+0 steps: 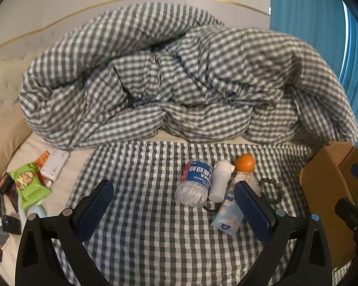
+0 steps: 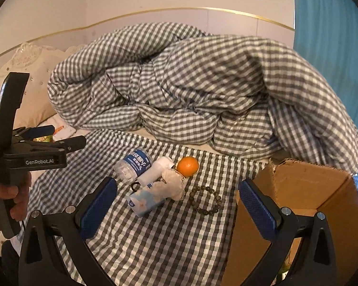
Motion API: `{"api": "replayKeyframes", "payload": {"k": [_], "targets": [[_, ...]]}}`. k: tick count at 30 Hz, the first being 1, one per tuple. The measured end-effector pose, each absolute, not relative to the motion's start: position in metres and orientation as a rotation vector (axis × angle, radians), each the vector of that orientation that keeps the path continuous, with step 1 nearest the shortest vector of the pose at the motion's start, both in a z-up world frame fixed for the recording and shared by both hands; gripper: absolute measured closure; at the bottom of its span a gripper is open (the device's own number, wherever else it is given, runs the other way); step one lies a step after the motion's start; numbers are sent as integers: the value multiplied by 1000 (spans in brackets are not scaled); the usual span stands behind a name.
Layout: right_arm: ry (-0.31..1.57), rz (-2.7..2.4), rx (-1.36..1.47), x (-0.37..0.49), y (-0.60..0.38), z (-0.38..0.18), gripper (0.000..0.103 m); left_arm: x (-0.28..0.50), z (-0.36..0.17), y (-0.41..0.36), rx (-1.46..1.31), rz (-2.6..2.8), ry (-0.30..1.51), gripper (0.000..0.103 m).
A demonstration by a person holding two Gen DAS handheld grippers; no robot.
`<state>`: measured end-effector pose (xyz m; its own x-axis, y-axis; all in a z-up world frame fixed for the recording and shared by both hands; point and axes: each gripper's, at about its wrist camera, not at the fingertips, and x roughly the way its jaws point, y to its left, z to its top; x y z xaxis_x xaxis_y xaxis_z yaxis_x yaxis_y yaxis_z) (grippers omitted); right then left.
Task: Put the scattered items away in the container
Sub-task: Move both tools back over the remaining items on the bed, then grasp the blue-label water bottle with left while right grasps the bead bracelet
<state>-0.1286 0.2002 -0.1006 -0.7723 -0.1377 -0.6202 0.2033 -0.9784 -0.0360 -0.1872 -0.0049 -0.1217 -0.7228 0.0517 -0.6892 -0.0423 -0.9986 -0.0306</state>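
Both hand-held grippers, left [image 1: 174, 195] and right [image 2: 177, 191], are hovering spread and empty over the bed. Water bottle [image 2: 133, 165], orange [image 2: 188, 166], tissue pack [image 2: 145, 201] and bead bracelet [image 2: 205, 200] are lying near the cardboard box [image 2: 305, 190]; I would be taking the outermost item first.

The left black two-finger gripper with blue textured pads [image 1: 174, 207] is held low and level, its jaws spread wide with nothing between them, the pads [image 1: 95, 211] angled outward. The right black two-finger gripper with blue pads [image 2: 177, 208] is posed the same way, jaws wide apart and empty. In the right wrist view the left tool shows from the side at the left edge, its fingers pointing rightward, and the person's bare hand [image 2: 10, 197] wraps the black handle below it, fingers curled round the grip
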Motion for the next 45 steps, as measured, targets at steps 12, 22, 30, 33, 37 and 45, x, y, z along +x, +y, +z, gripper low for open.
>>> {"api": "replayKeyframes", "payload": {"k": [12, 22, 30, 33, 37, 45], "targets": [[111, -2783, 1046, -171, 204, -149, 0, -238, -192, 5, -1280, 2795, 20, 0], [56, -2758, 1170, -204, 215, -194, 0, -268, -237, 7, -1363, 2729, -12, 0], [73, -2735, 1235, -218, 217, -221, 0, -278, -256, 12, -1395, 2702, -2, 0], [88, -2724, 1265, -224, 218, -231, 1, -281, -262, 15, -1399, 2693, -4, 0], [131, -2694, 1312, -233, 218, -246, 1, -285, -270, 17, -1410, 2687, -16, 0], [144, -2625, 1393, -248, 223, -269, 12, -294, -280, 15, -1410, 2684, -52, 1]]}}
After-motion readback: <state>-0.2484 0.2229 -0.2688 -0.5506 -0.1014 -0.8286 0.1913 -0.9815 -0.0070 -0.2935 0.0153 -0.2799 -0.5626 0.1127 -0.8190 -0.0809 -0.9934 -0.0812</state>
